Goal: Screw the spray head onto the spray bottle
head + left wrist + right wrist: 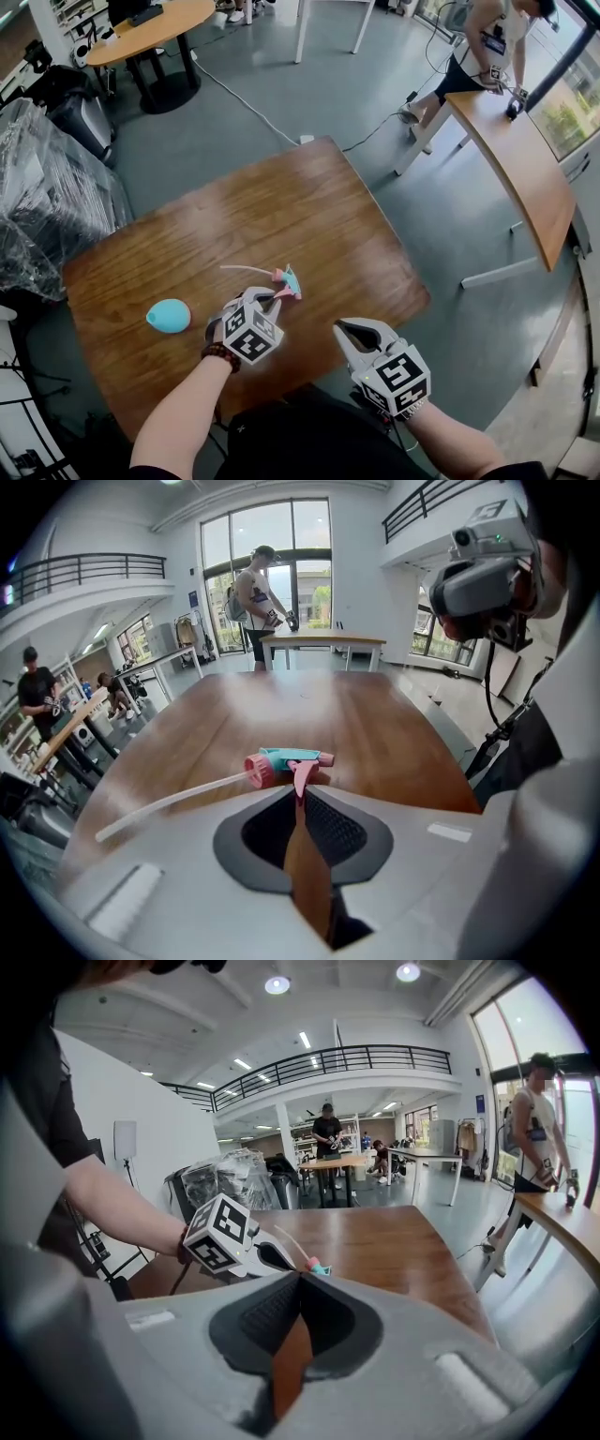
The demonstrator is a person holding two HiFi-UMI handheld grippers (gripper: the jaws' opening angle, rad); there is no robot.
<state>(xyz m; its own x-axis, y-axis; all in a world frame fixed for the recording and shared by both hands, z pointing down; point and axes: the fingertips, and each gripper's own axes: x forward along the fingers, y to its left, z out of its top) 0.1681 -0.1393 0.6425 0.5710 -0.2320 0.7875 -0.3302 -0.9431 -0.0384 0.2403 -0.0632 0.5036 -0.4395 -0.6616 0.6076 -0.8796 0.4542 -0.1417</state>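
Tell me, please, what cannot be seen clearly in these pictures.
- The spray bottle: its neck is too small in the head view, and neither gripper view shows it.
- The spray head: in the right gripper view the left gripper hides most of it.
- The thread inside its collar: faces away in the left gripper view.

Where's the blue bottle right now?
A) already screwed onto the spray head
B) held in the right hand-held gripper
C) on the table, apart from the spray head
C: in the head view the bottle rests alone on the table, off to the left of the spray head.
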